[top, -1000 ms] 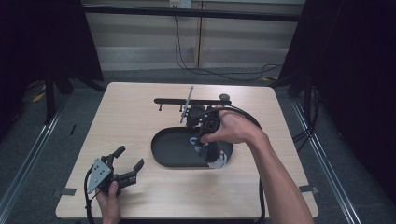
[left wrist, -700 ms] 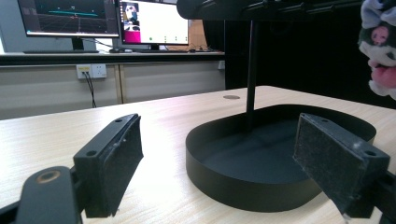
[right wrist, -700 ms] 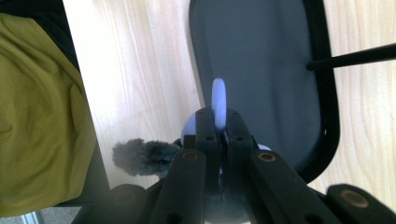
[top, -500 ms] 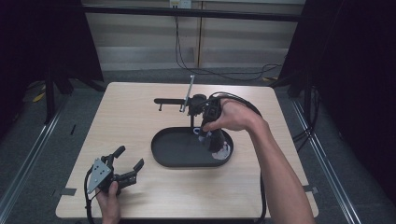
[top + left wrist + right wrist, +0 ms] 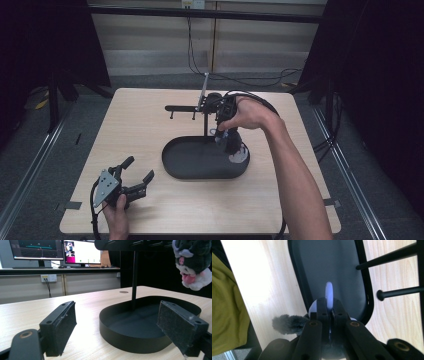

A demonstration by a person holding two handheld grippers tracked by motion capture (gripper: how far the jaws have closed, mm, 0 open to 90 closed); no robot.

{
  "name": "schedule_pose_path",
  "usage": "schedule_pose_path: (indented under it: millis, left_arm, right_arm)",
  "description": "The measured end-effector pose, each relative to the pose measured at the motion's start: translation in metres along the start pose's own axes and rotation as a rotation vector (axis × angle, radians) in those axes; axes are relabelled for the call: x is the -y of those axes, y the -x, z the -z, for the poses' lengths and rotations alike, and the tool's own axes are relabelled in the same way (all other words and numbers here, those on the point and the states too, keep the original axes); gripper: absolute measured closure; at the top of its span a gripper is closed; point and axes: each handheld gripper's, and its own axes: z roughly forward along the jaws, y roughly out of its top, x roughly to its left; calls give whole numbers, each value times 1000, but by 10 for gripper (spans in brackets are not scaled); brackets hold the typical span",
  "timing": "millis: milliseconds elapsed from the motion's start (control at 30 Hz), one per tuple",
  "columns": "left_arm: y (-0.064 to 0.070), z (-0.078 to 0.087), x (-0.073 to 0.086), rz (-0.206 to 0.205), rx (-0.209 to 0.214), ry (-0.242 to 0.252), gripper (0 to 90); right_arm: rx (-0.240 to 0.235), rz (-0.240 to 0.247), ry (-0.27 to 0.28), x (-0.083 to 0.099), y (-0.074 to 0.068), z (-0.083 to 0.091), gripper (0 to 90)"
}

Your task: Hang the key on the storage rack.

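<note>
With its jaws clenched on the plush keychain point(image 5: 235, 147), the right gripper point(image 5: 226, 131) needs a level, slow approach to the stand's peg point(image 5: 182, 108), while the left gripper point(image 5: 131, 181) idles agape.

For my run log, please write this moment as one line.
right gripper: shut on plush toy, lifted above black tray | left gripper: open, low over table | stand: peg bare
</note>
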Motion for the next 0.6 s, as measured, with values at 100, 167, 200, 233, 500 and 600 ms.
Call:
schedule_pose_path:
  millis: [100, 167, 200, 233, 500, 600]
  left_arm:
    - [0, -1, 0, 0, 3, 8, 153]
    - [0, -1, 0, 5, -2, 12, 153]
    - [1, -1, 0, 6, 0, 11, 153]
    - [1, -1, 0, 6, 2, 12, 153]
    - [0, -1, 0, 5, 3, 14, 154]
    - [0, -1, 0, 5, 3, 14, 153]
  right_arm:
    - [0, -10, -4, -2, 5, 1, 873]
    - [3, -10, -13, -3, 9, 3, 873]
    - [11, -10, -12, -3, 10, 3, 873]
    - [11, -18, -14, -3, 10, 4, 873]
    - [18, -41, -23, -3, 22, 4, 873]
    - [17, -53, -9, -2, 27, 4, 873]
